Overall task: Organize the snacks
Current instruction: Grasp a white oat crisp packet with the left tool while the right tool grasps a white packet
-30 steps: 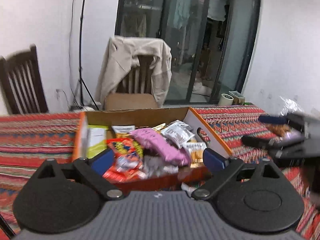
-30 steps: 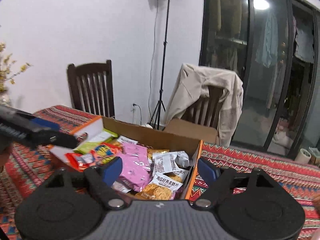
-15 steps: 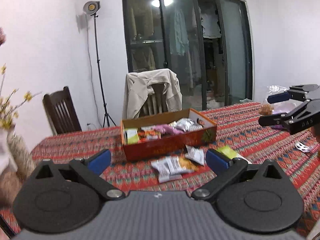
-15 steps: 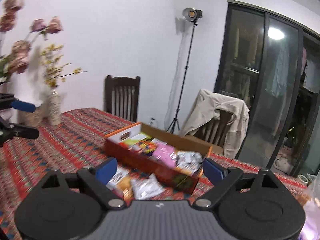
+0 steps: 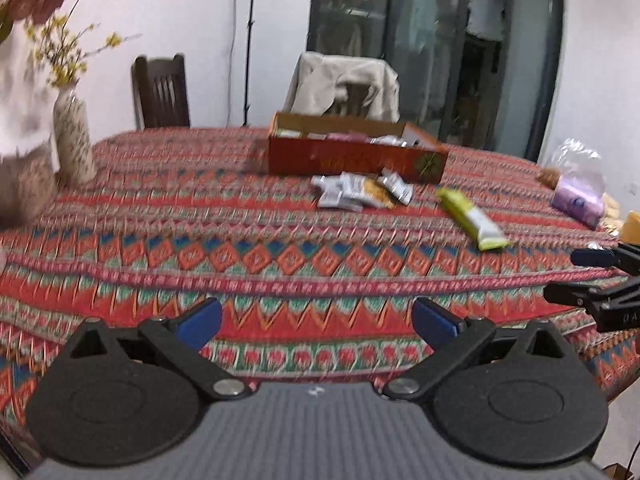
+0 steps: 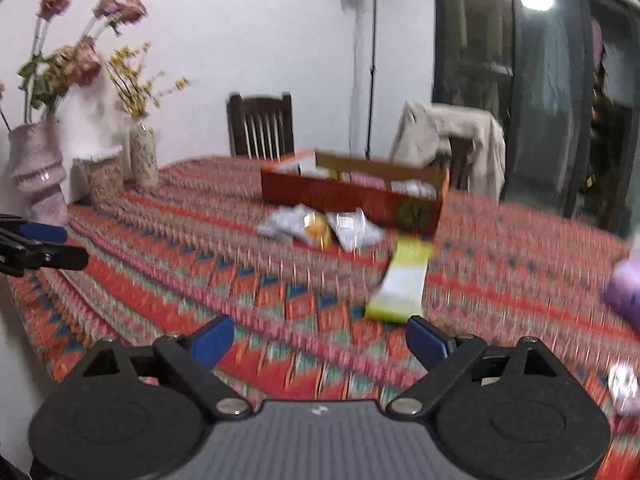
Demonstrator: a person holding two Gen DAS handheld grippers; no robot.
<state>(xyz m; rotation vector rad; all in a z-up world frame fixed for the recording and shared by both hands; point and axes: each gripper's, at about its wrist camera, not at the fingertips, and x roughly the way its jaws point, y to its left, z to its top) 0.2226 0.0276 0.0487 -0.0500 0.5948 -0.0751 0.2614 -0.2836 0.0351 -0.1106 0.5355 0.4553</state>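
Observation:
An orange cardboard box [image 5: 356, 158] [image 6: 352, 196] full of snack packets stands far across the patterned tablecloth [image 5: 240, 248]. In front of it lie a small heap of silver and orange packets [image 5: 360, 192] [image 6: 320, 226] and a yellow-green packet [image 5: 472, 218] [image 6: 404, 284]. My left gripper [image 5: 316, 320] hangs open near the table's front edge, nothing between its fingers. My right gripper [image 6: 318, 340] is open too, empty, just short of the yellow-green packet. Each gripper shows at the edge of the other's view.
Vases with dried flowers [image 6: 40, 176] [image 5: 74, 140] stand at the left end of the table. A clear bag with a purple pack [image 5: 580, 192] lies at the right end. Two chairs [image 6: 260, 124], one draped with a beige jacket [image 5: 344, 84], stand behind the table.
Both grippers have pulled back from right over the box to the table's near edge. The box now looks small and far, and the loose packets in front of it have come into view.

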